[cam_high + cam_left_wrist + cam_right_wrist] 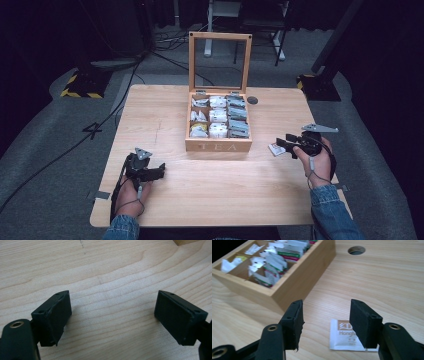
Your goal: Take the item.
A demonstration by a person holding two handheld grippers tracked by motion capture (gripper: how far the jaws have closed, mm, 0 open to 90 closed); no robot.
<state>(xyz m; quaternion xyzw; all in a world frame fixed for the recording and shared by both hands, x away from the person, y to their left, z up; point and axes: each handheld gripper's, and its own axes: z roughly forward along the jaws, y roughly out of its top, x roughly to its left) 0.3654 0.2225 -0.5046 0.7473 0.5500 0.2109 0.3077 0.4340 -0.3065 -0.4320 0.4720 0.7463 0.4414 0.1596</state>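
- Right claw point(325, 322) is hovering just above the surface point(165, 115), to the right of the tea box point(218, 145); its jaws are standing spread, with nothing pressed between the pads.
- Tea packet point(343, 336) is lying flat on the bare wood below and just beyond that claw, near the box's right front corner and apart from its wall. It is white, with a brown logo panel facing up. In the high view the packet point(276, 148) is sitting just left of the right claw point(286, 145).
- Left claw point(156, 172) is resting low on the surface at the front left, well apart from the box; jaws are spread wide over bare wood, holding nothing.
- Box is standing open, lid point(220, 60) upright; the compartments are holding rows of packets point(218, 116).
- Judgement: one packet is sitting outside the box, unheld; whether more are meant to come out I cannot tell.
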